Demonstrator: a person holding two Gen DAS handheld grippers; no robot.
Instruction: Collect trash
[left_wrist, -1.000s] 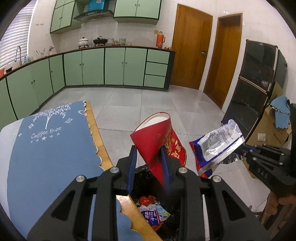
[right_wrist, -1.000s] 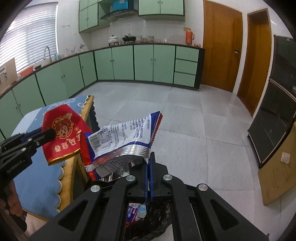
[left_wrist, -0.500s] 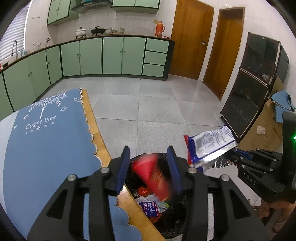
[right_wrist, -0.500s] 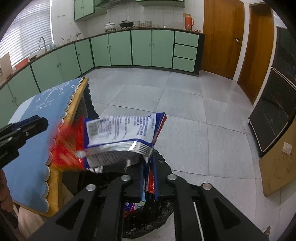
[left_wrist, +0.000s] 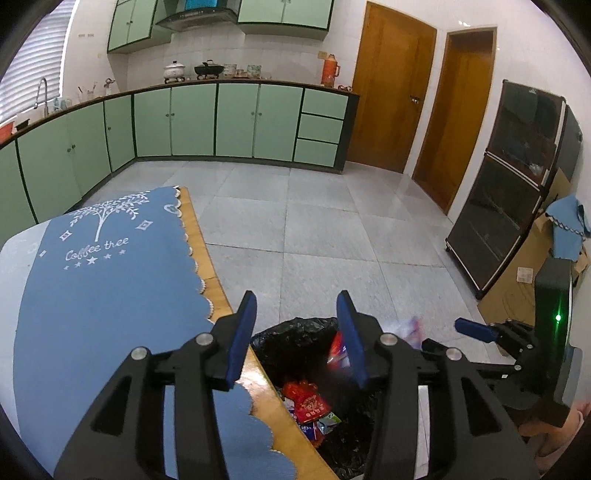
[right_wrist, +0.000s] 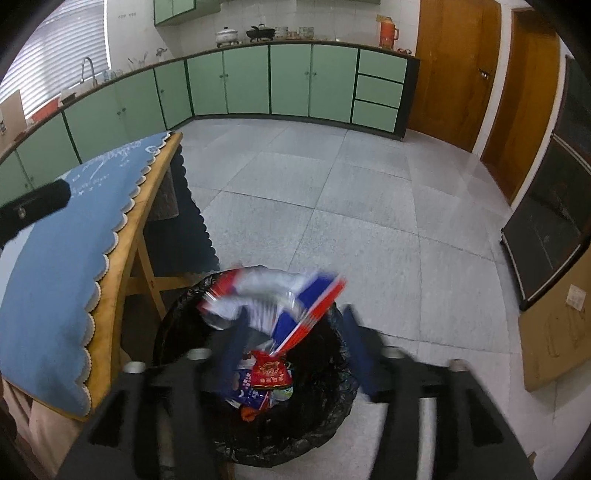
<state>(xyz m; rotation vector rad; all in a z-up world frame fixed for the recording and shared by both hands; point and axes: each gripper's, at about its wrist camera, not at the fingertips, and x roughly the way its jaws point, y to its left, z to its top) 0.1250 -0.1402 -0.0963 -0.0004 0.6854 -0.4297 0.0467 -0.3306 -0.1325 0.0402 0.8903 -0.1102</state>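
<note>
A bin lined with a black bag (left_wrist: 295, 338) (right_wrist: 173, 317) stands on the floor beside the table. My left gripper (left_wrist: 297, 332) hovers over it; its jaws are opening with nothing between them. A red packet (left_wrist: 308, 400) (right_wrist: 269, 374) lies in the bin on other wrappers. My right gripper (right_wrist: 295, 347) is above the bin and its blurred jaws are opening. The blue, white and red wrapper (right_wrist: 273, 295) (left_wrist: 410, 328) is loose and blurred in front of its fingers, over the bin's mouth. In the left wrist view the right gripper (left_wrist: 476, 330) appears at the right.
A wooden table under a blue scalloped cloth (left_wrist: 110, 280) (right_wrist: 74, 240) borders the bin on the left. A black glass cabinet (left_wrist: 509, 192) and cardboard boxes (right_wrist: 554, 325) stand on the right. Grey tiled floor (left_wrist: 314, 229) runs to green kitchen cabinets (left_wrist: 221, 122).
The left gripper opened and the red packet dropped into the bin. The right gripper sank a little, opened and let go of the blue and white wrapper, which now falls.
</note>
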